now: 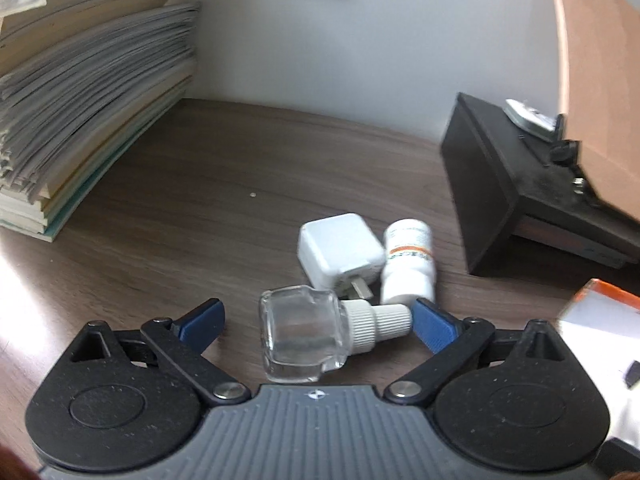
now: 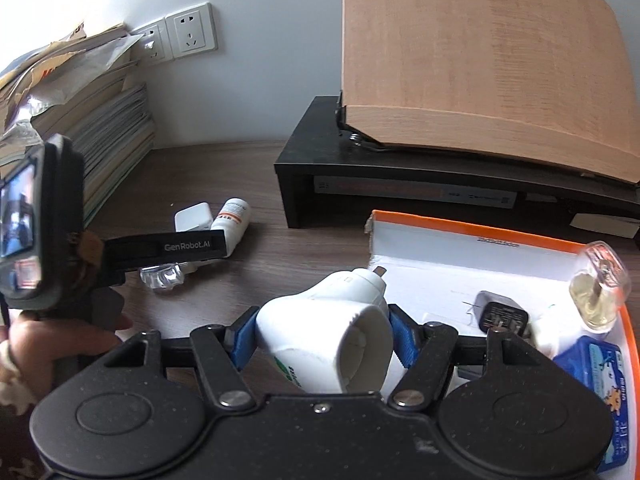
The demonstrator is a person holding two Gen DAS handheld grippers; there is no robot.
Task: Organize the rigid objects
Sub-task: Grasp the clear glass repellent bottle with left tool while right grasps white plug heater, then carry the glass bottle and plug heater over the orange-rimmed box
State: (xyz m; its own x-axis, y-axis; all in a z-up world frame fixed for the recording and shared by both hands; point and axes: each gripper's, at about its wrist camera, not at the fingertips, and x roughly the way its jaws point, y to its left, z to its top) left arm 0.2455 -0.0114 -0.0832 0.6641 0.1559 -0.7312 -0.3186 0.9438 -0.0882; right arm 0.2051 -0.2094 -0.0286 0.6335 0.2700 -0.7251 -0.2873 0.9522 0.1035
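Gripping a white plug-in device (image 2: 328, 336) between its blue pads, the right claw (image 2: 322, 338) holds it over the near edge of the orange-rimmed box (image 2: 460, 226), prongs pointing into the box. Inside that box lie a black charger (image 2: 502, 314), a small bottle of yellowish liquid (image 2: 598, 290) and a blue packet (image 2: 600, 372).

The left claw (image 1: 316, 320) stands spread wide with nothing clamped; a clear glass bottle (image 1: 300, 336) with a ribbed white cap lies on the bench (image 1: 200, 184) between its pads, the cap just beside the right pad. Just beyond it lie a white charger cube (image 1: 338, 250) and a white pill bottle (image 1: 408, 264), touching each other. A stack of papers (image 1: 80, 100) sits at the bench's far left corner, a black stand (image 1: 500, 184) to the right.
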